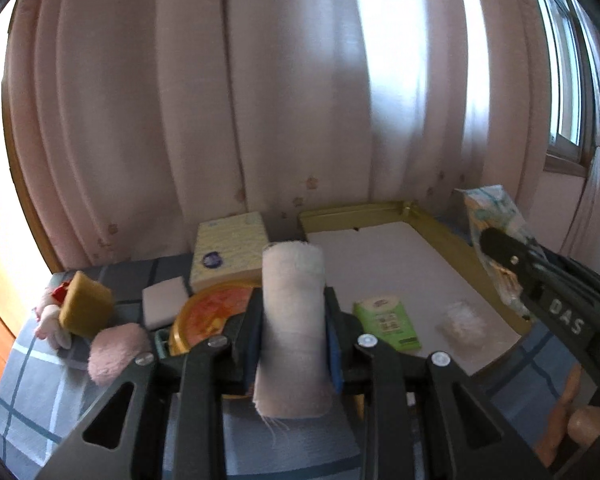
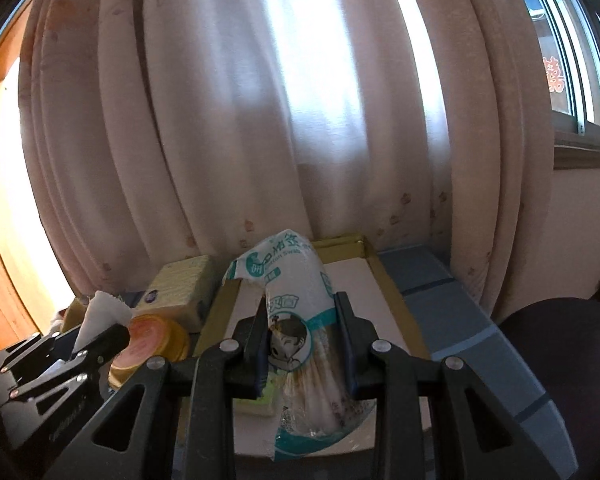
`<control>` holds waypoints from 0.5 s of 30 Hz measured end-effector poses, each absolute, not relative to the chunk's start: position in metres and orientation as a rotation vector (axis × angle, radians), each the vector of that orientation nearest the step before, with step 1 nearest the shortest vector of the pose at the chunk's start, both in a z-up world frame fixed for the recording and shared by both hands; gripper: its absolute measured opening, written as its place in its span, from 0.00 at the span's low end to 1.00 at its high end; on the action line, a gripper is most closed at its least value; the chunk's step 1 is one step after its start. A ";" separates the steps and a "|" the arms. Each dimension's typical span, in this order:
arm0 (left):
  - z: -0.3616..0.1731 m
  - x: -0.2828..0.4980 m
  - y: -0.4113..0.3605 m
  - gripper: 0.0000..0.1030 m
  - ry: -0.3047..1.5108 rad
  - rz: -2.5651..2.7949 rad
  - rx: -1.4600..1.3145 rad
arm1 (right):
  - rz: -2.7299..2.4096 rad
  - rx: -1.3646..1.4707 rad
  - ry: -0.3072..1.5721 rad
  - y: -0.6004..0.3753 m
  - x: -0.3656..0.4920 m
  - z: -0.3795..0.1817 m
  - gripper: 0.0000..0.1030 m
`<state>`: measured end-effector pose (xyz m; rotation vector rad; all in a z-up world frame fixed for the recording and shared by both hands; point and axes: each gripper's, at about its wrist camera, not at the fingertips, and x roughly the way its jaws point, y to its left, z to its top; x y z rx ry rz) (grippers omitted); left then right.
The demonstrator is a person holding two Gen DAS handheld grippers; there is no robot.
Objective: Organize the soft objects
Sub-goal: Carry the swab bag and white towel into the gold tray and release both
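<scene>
Curtain [image 1: 220,120] behind; swab bag [image 2: 300,320] bottom cut off.

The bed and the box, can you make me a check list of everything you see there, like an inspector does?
Surface: a bed cover with a grey and blue grid; a shallow gold-rimmed box with a white floor lies on it.
Job's things: rolled pink cloth in the left gripper; bag of cotton swabs in the right gripper; green tissue pack and a small clear packet inside the box.
Clutter: yellow sponge, pink fluffy thing, grey pad, round yellow tin, yellow pack, all left of the box.
Grippers: both shut on their loads, held above the bed.
Cables: nothing seen.
Surroundings: pink curtains, window at right.
</scene>
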<state>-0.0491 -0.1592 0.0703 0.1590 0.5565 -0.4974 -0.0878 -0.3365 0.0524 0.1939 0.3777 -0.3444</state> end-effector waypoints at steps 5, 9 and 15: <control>0.073 -0.051 -0.174 0.25 0.544 -0.532 0.172 | -0.371 0.168 0.406 -0.346 -0.078 0.050 0.30; 0.072 -0.051 -0.187 0.25 0.539 -0.549 0.188 | -0.380 0.144 0.422 -0.351 -0.071 0.049 0.30; 0.073 -0.049 -0.204 0.25 0.539 -0.568 0.188 | -0.416 0.123 0.449 -0.365 -0.060 0.045 0.30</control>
